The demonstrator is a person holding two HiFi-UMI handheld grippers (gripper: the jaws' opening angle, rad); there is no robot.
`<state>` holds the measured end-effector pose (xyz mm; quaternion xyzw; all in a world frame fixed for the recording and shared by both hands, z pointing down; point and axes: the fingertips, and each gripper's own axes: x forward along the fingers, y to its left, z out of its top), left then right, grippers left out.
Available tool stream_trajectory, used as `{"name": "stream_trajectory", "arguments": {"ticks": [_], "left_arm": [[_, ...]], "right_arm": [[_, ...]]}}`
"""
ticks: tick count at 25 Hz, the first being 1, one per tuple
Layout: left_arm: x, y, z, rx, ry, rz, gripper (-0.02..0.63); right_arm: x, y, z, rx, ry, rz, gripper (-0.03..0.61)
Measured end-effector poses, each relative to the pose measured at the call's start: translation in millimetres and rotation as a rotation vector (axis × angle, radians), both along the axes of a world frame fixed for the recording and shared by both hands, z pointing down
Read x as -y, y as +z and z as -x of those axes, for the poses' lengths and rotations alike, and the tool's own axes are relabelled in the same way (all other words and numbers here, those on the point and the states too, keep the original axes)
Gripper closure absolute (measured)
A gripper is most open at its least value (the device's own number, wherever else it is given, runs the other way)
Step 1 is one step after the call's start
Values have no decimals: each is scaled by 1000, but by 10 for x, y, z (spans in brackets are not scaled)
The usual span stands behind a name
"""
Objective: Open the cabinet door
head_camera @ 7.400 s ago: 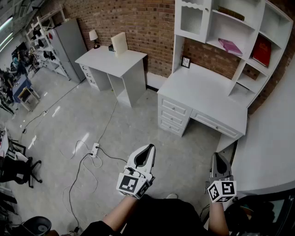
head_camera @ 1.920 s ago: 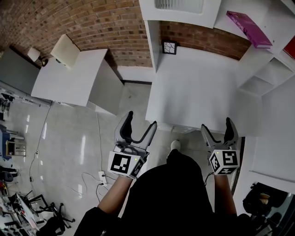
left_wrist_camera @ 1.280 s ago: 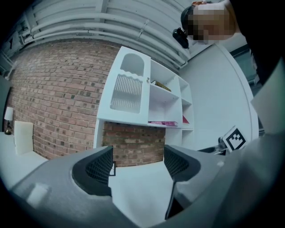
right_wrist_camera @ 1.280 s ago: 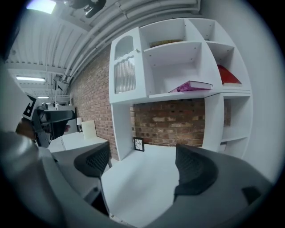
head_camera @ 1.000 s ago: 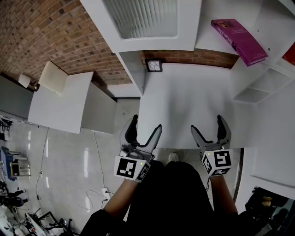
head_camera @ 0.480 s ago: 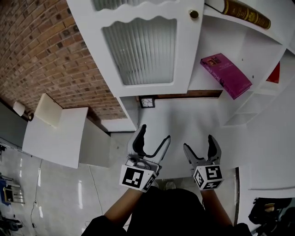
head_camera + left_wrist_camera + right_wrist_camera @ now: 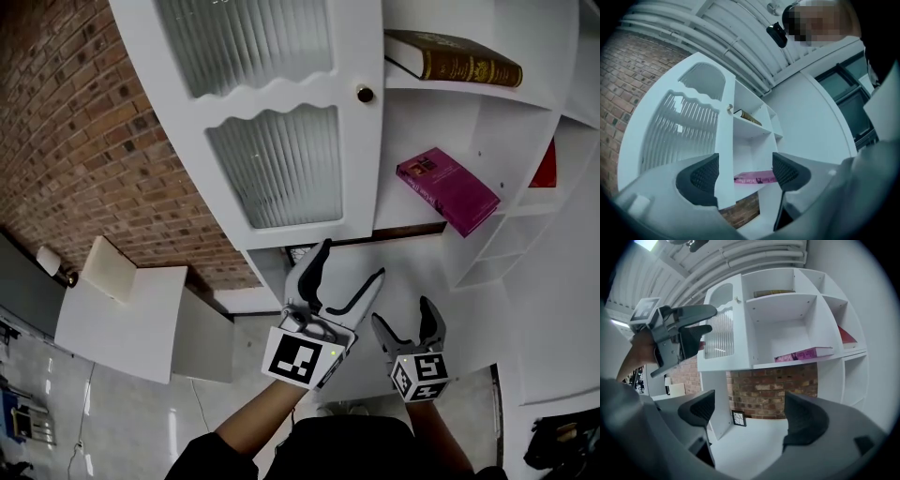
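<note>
Since the frame half a second earlier, the left tongs [image 7: 352, 261] have risen toward the cabinet door [image 7: 272, 169], jaws apart and holding nothing. Lower and to their right, the right tongs [image 7: 403, 314] also gape empty. The door's knob [image 7: 364, 93] sits above and ahead of the left tongs, on the door's upright right edge, so the left hand is nearer.

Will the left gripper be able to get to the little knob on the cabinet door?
Probably yes: the left gripper is open and empty, with nothing between it and the knob above.
</note>
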<state>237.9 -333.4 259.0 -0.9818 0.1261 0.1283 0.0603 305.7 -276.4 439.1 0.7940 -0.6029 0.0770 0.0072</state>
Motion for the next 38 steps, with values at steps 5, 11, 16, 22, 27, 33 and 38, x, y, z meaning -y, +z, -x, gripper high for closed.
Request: {"name": "stream_trajectory", "arguments": {"ticks": [5,11,16,22,27,33,38], "left_arm": [[103,-518,-216,-16,-21,-71,270],[218,-1095,-429,-82,-20,-142,270],[294,-1503,-585,-120,-43,-217,270],[328,-1717,-734,-145,-30,-266,270],[376,-1796,-804,-133,-24,-259,271],[458,-1857,-838,-124,-85,-262,296],[540,-1877,-824,-143,-135,-224,365]], "right_arm": [[121,-148,-28,-6,-7,-43,129],[280,-168,30,-6,-43,-50,129],[333,-218,-30,-16,-49,-54,130],[331,-225,-65,-28,-59,-52,130],[288,-201,-139,-28,-47,-44,130],[217,-147,-256,-17,-26,-31,130],[167,-102,-377,35,1,-33,130]]}}
